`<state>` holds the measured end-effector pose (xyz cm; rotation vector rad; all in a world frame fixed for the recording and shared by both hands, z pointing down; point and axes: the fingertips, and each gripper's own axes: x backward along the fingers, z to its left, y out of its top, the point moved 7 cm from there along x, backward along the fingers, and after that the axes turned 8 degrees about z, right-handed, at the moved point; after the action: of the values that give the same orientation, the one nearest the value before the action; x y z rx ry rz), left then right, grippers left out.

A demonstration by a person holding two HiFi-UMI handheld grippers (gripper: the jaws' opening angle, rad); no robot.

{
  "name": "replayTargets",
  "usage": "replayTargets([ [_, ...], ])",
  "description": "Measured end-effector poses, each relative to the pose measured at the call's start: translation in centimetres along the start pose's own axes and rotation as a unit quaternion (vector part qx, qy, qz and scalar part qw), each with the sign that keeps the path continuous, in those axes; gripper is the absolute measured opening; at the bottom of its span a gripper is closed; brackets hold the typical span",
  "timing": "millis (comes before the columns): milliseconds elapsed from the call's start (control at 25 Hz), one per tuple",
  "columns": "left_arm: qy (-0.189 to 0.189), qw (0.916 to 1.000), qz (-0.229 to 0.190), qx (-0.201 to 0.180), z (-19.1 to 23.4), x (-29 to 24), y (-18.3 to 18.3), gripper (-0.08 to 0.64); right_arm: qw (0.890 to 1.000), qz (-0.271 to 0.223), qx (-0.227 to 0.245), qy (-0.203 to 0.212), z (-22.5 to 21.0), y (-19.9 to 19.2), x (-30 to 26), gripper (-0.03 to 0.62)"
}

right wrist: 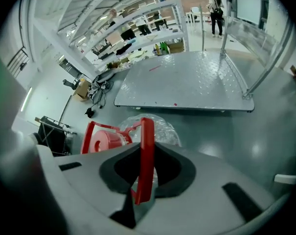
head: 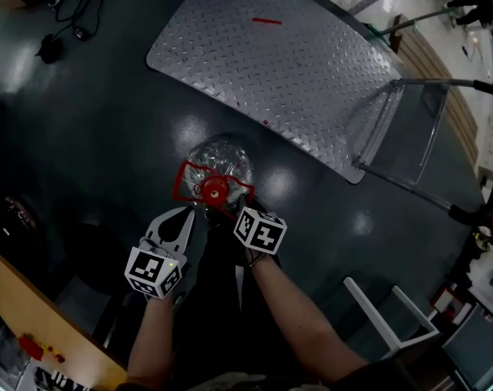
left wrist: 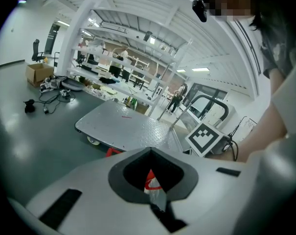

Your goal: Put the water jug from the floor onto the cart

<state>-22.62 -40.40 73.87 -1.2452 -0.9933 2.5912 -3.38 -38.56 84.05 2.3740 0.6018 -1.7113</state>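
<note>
Right gripper pinching handle, water jug upright

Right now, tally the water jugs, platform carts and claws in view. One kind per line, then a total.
water jug: 1
platform cart: 1
claws: 2 (left claw, right claw)
Total: 4
</note>
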Motion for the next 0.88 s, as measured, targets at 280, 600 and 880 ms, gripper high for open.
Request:
replayTargets([
  [280,0.002,0.9999,-0.002,-0.015,0.6,1.4,1.3,0.005,0.999,0.013,0.012,0.048,2.2,-0.6,2.3,0.037],
  [600,-0.003,0.9994,-0.011,-0.032,0.1,5.6,3.1,0.005,0.998,-0.007,0.006,0.070,4.0,-0.5,9.3,0.038],
  [880,-0.021,0.9961,-0.042,-0.075,-1.8,9.0,9.4,0.005,0.996,-0.052,-0.006,0.079,4.9,3.2,17.9,0.038],
])
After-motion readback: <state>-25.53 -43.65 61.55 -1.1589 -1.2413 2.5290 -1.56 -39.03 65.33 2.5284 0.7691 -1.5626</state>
